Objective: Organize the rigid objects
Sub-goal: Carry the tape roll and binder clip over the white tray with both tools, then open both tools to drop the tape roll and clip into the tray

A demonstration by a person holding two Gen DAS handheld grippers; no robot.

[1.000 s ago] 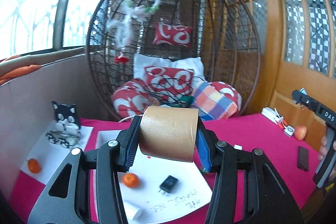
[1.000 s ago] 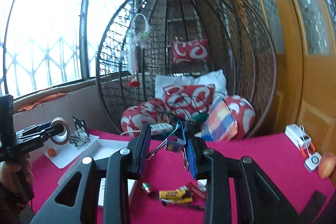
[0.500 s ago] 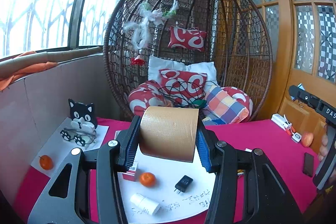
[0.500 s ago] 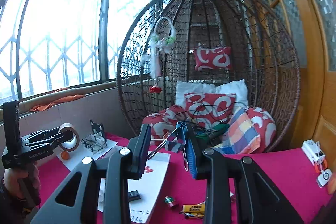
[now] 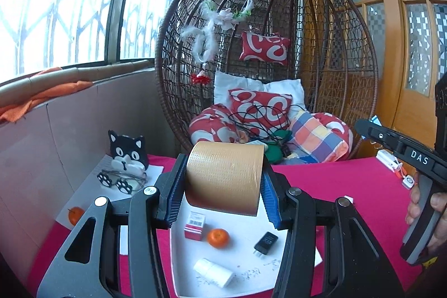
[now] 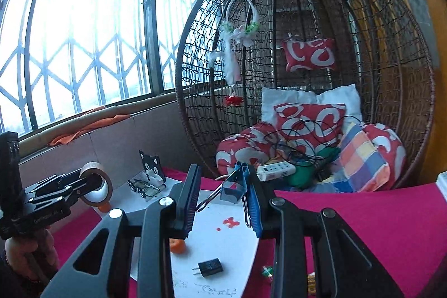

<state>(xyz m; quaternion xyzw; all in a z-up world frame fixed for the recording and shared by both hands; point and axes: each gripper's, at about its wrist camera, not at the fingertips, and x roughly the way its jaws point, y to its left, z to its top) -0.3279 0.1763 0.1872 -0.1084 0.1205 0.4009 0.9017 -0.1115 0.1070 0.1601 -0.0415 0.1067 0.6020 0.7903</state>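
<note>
now my left fingers (image 5: 223, 186) clamp the tape (image 5: 225, 176) by its flat sides, held above the white tray (image 5: 245, 264) on the desk (image 5: 349, 175). my right fingers (image 6: 223, 203) pinch a blue clip (image 6: 236, 183) against the right pad, also over the tray.

Beyond my table (image 5: 321, 180), draped in magenta cloth: wicker egg chair (image 5: 349, 74) holding red-and-white cushions (image 5: 259, 105), a plaid pillow (image 5: 318, 136), tangled black cable (image 6: 304, 130) and a white power strip (image 6: 275, 169). Dreamcatcher (image 5: 229, 13) hangs inside. Barred windows (image 6: 83, 46) left, wooden door (image 5: 413, 46) right.
</note>
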